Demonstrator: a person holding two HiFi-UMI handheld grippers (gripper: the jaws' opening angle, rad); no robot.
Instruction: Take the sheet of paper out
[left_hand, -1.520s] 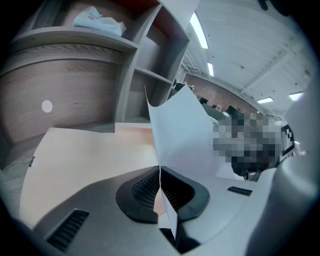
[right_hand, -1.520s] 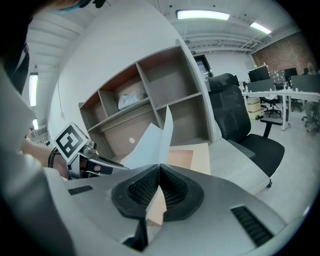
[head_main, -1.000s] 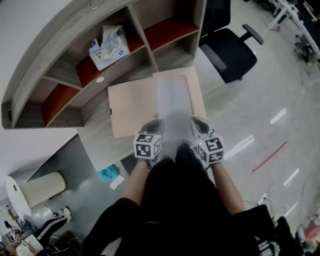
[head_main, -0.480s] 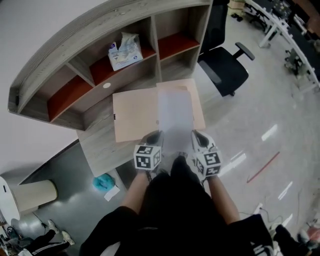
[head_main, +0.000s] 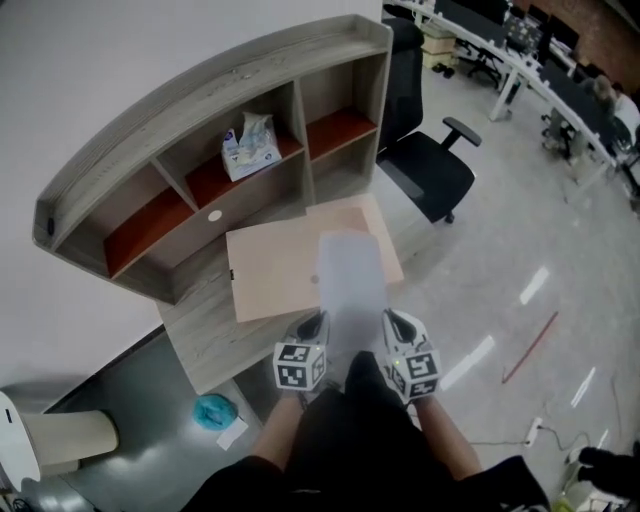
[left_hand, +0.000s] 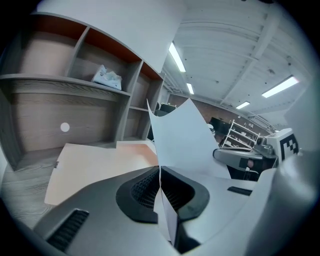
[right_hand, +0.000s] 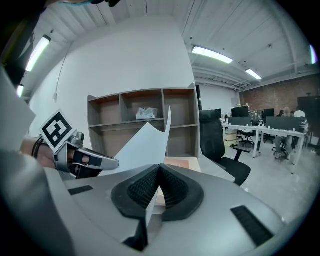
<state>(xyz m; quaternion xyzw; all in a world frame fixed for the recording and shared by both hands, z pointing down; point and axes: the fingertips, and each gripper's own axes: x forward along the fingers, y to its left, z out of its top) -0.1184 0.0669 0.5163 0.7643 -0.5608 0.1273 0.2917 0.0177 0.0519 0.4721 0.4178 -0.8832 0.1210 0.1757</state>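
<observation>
At centre frame in the head view, the sheet of paper is thin, white and limp. Its near edge is pinched at one corner by the left gripper and at the other by the right gripper, both clamped tight on it with ribbed black pads. Its far end bows up above the open folder (smooth peach card, lying flat), so it looks lifted free; carrying it clear seems to be what remains. Beneath lies a grey wood-grain desk, with a cubby shelf at upper left.
</observation>
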